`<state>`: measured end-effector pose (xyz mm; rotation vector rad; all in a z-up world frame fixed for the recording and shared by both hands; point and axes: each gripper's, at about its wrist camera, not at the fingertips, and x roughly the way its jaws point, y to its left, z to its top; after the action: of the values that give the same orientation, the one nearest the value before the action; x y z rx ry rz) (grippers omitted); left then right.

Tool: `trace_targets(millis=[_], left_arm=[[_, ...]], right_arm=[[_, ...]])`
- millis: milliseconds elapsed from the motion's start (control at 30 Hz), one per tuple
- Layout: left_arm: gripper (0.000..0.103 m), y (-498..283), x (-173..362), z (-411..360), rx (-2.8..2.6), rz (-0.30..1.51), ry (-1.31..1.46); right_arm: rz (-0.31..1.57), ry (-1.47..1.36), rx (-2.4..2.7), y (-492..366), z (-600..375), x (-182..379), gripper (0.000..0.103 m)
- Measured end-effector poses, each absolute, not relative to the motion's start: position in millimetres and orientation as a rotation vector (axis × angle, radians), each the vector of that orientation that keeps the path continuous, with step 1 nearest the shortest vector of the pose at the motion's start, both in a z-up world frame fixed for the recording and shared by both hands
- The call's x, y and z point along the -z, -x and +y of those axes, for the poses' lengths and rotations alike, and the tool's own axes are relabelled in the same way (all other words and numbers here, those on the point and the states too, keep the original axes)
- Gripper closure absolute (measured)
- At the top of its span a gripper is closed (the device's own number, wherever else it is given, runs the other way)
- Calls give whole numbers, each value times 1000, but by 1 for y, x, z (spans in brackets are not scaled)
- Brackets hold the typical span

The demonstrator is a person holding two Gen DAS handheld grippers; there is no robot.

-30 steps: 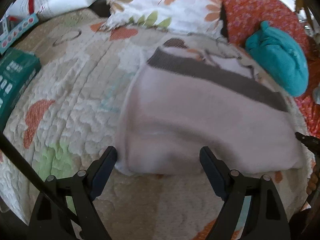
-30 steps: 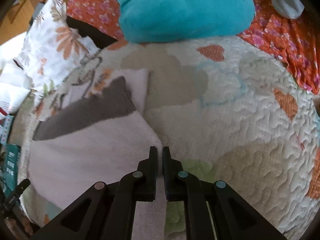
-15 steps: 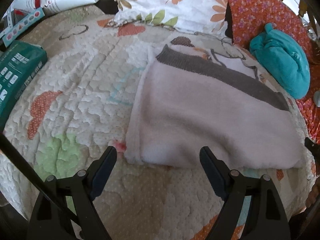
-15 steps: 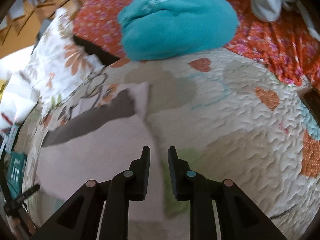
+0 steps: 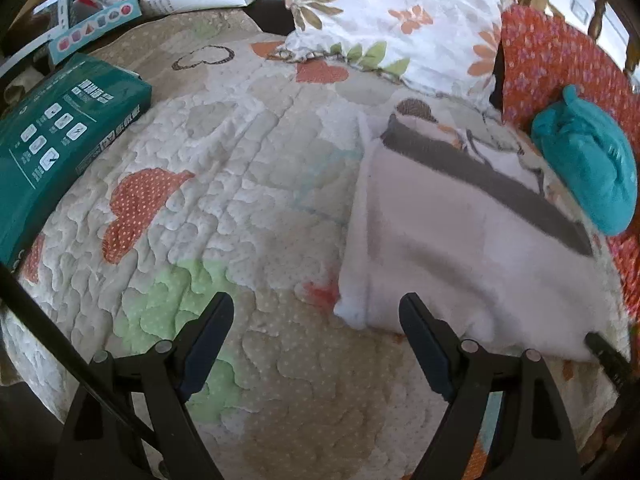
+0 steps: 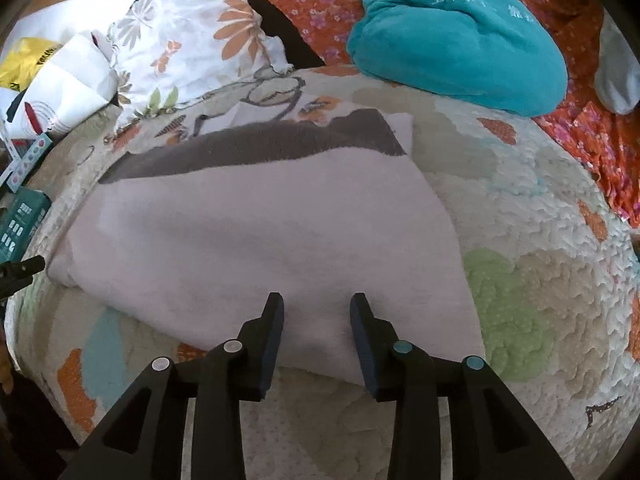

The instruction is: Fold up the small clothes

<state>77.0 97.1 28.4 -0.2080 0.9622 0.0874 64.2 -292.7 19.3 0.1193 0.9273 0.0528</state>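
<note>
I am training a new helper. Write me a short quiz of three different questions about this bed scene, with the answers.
1. True or false: the teal fleece bundle lies on the orange flowered cloth.
2. What colour is the band along the far edge of the folded pale pink fleece garment?
3. Which holds fabric: (a) left gripper, (b) right gripper, (c) neither?

Key: 1 true. 2 dark grey. 3 (c): the left fingers stand wide over the quilted bedspread; the right jaws are opening, nothing pinched between them.

garment [image 6: 256, 240] on quilt [image 5: 224, 208] | pillow [image 6: 192, 40] behind | box [image 5: 52, 144] left
</note>
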Motion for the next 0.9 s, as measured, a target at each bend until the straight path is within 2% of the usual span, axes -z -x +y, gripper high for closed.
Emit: trace_targets(millis=[100,267,500,900], left_arm=[[19,-77,-22,88,-87,980,154],[19,-75,-12,78,-93,1007,91],[18,-71,-4,60,-110,1003,-20],[5,-71,1,64,-138,1000,-5]], right_arm=[[927,-147,-43,-63,-300,-20,56],[929,-169,-42,-63,-303,-18,55],[925,-132,-48,-63,-295,-17,43],[913,-15,-36,-62,-275,-10,26]])
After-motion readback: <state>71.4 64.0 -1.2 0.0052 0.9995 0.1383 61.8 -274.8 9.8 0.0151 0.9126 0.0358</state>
